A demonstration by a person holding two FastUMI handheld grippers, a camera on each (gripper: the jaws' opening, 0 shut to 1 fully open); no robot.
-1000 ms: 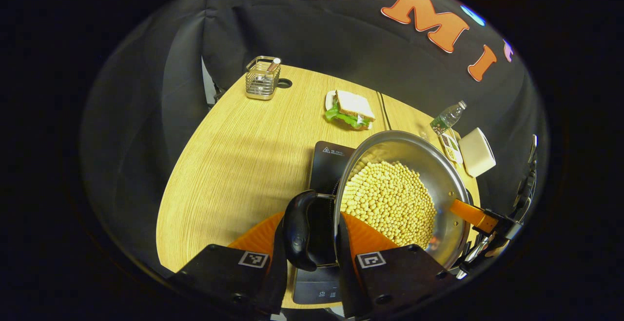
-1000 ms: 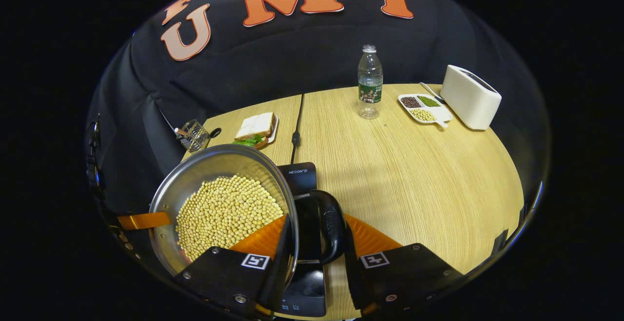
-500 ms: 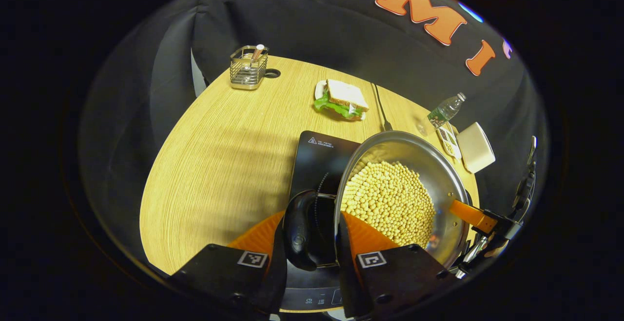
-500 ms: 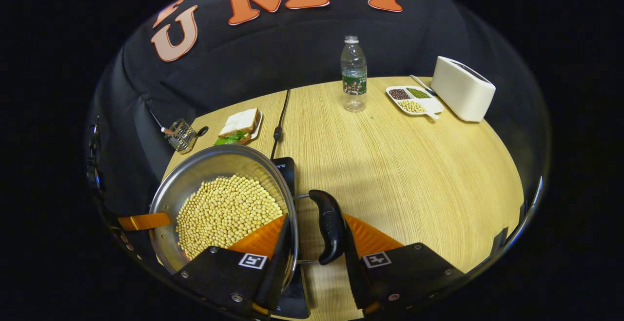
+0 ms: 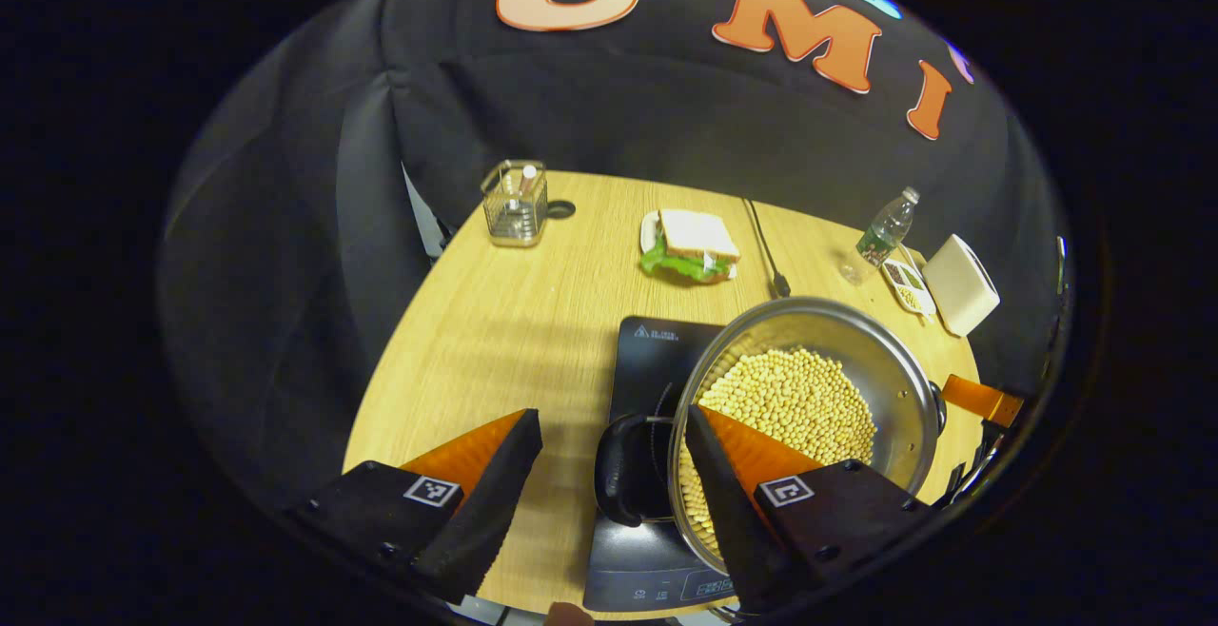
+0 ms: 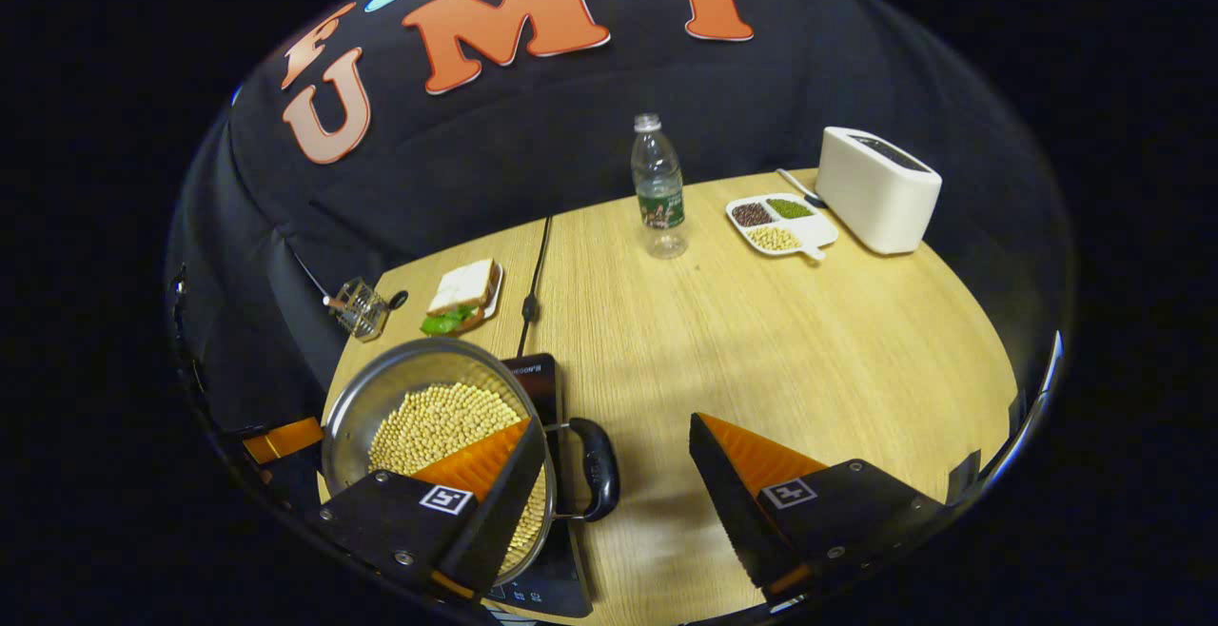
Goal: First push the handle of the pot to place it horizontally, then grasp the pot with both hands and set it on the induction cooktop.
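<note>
A steel pot (image 5: pixel 837 333) full of pale beans sits on the black induction cooktop (image 5: pixel 647 345), overhanging its right side. The pot's black loop handle (image 5: pixel 617 469) lies just beyond my left gripper (image 5: pixel 611 415), which is open and touches nothing. In the right gripper view the pot (image 6: pixel 381 398) stands at lower left on the cooktop (image 6: pixel 539 377). Its other loop handle (image 6: pixel 599 469) is free between the spread fingers of my right gripper (image 6: pixel 616 420), which is open too. The left finger of the right gripper overlaps the pot's rim in the picture.
A sandwich on a plate (image 5: pixel 693 244) and a wire basket (image 5: pixel 515 203) stand at the back left of the wooden table. A water bottle (image 6: pixel 657 186), a divided dish (image 6: pixel 780 224) and a white toaster (image 6: pixel 877 188) stand at the back right. The cooktop's cable (image 6: pixel 535 264) runs to the rear.
Both grippers have opened and let go of the pot's loop handles, then drawn back. The pot has come down onto the cooktop.
</note>
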